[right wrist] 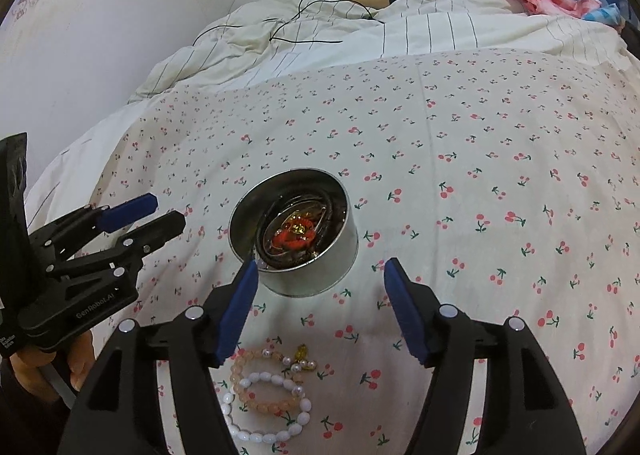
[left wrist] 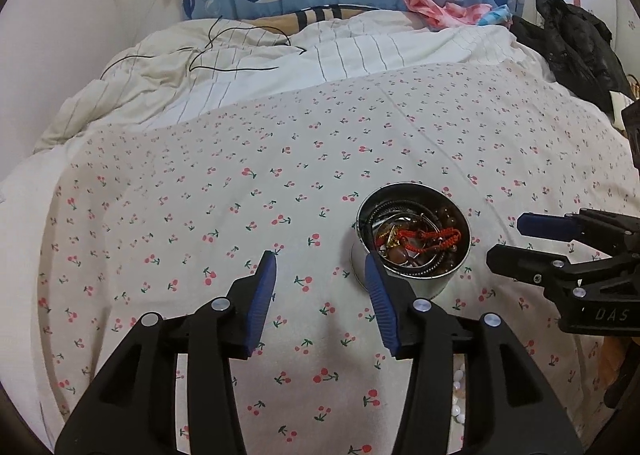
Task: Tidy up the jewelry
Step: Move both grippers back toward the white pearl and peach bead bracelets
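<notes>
A round metal tin (right wrist: 294,233) full of tangled jewelry sits on the cherry-print bedsheet (right wrist: 480,175). Both the left tool (left wrist: 320,275) and right tool (right wrist: 318,279) hover just beside it, spread wide and empty. A pink bead bracelet (right wrist: 262,379) and a white bead bracelet (right wrist: 268,411) lie overlapping on the sheet under the right tool.

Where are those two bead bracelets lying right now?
In the right wrist view the white bead bracelet and peach bead bracelet lie overlapping on the cherry-print sheet, below the open right gripper, nearer the camera than the metal tin.
</notes>
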